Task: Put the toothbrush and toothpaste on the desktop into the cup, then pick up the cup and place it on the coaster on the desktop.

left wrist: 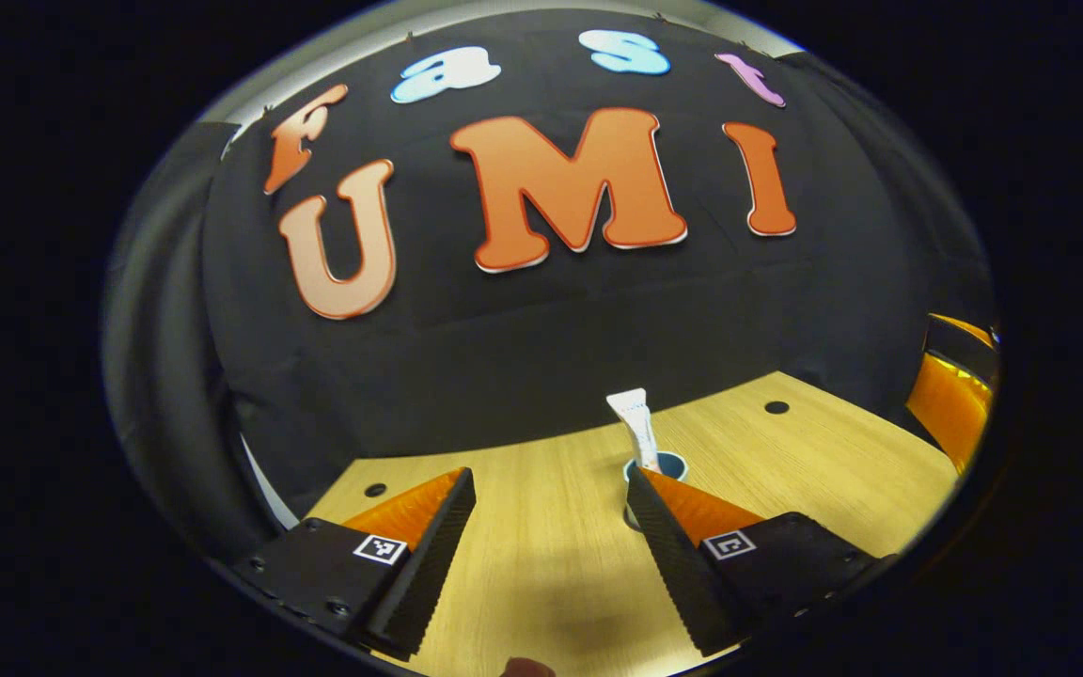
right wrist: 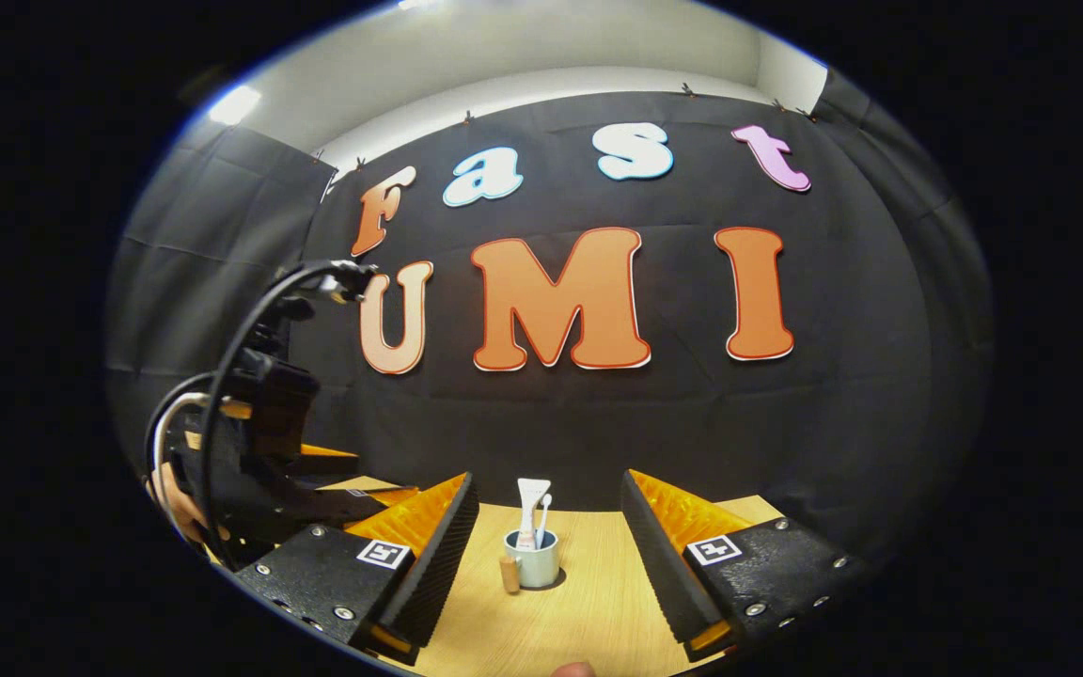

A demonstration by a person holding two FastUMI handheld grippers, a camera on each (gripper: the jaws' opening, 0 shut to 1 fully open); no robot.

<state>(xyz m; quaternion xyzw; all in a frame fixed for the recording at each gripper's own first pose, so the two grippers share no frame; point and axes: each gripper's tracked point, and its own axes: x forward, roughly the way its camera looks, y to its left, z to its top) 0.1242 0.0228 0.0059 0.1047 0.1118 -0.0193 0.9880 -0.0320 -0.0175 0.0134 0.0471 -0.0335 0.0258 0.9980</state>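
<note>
In the right gripper view, the right tool [right wrist: 549, 555] is hovering low over the wooden desk [right wrist: 588, 611] with its fingers spread wide and gripping nothing. Between those fingers, toward 12 o'clock and well apart from them, the cup [right wrist: 534, 558] is standing upright on the desk. The toothpaste [right wrist: 529, 508] is sitting tail-up inside the cup, and the toothbrush [right wrist: 543, 515] is leaning beside it in the same cup, both poking above the rim. A small brown upright thing [right wrist: 509, 573] is standing just beside the cup at its 8 o'clock; whether the two are touching cannot be told, and what it is cannot be made out. At 9 o'clock in this view the left tool's body [right wrist: 259, 442], with looping black cables, is hanging above the desk, and a hand [right wrist: 175, 503] is holding it from behind.

In the left gripper view, the left tool [left wrist: 551, 508] is also standing spread open over bare desk [left wrist: 541, 564], holding nothing. The cup [left wrist: 671, 464] is showing at about 1 o'clock, partly hidden behind the finger on that side, with the toothpaste [left wrist: 637, 428] rising out of it. The other tool's orange part [left wrist: 950, 395] is showing at 3 o'clock at the edge.
</note>
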